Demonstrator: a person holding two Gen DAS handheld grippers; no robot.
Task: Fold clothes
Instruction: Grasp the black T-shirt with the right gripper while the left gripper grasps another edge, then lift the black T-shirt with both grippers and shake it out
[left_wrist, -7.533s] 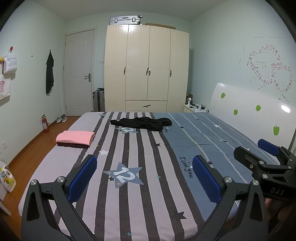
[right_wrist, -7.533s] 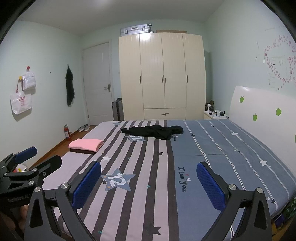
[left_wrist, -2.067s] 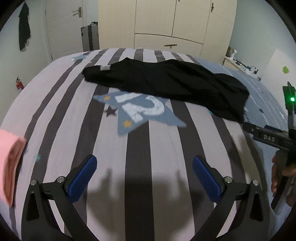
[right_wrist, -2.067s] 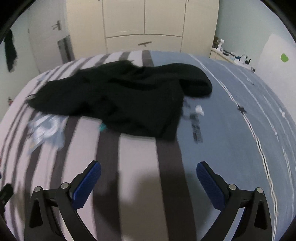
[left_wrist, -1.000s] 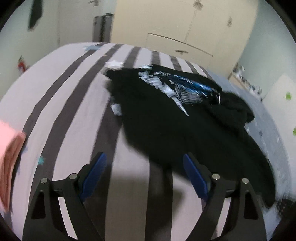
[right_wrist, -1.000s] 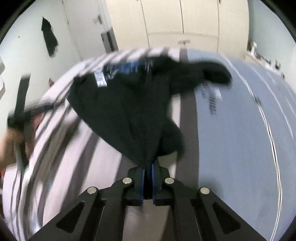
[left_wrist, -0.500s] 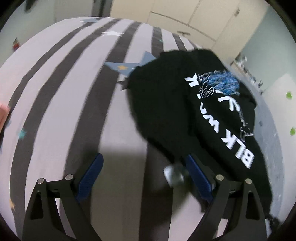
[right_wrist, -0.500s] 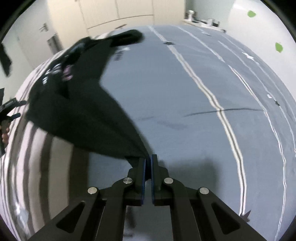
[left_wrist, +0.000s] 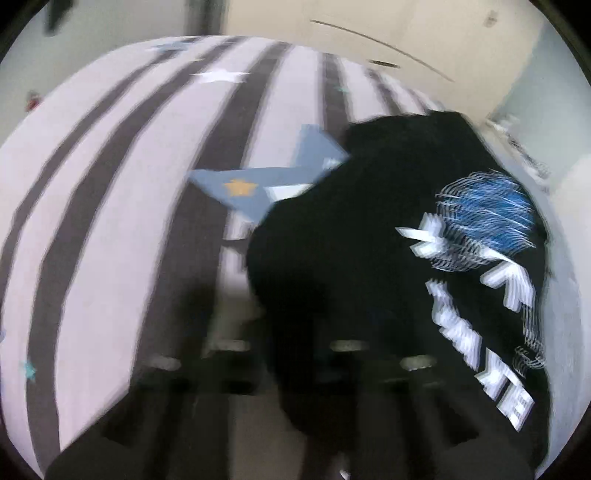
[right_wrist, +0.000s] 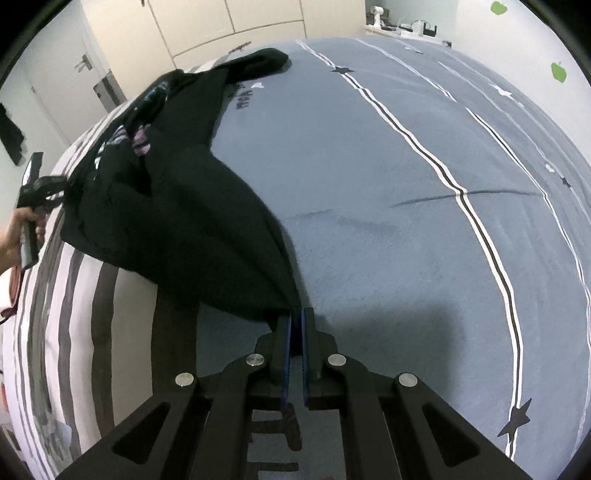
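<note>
1. Bedding is filling both views: the bed (right_wrist: 369, 184) is wearing a striped grey-and-white cover on one side and a blue one with thin lines on the other.
2. Stretching across it is the black garment (right_wrist: 177, 221), a printed top that is lying partly on the stripes and partly on the blue, bunched and not yet flat; its white and blue print (left_wrist: 487, 280) is showing in the left wrist view.
3. Pinching one corner of the cloth, the right tongs (right_wrist: 296, 332) are clenched on the black garment, pulling it taut towards the camera.
4. Sitting at the far edge of the cloth, the left tongs (right_wrist: 35, 192) are too blurred in their own view for me to tell whether they are clenched or released; a hand (right_wrist: 16, 236) is gripping their handle.
5. Risk, as I am judging it: the thin pinch at the right corner may be slipping if the pull is sharp, and an uneven tug from only one side may be dragging the cloth into a twist instead of spreading it.
</note>
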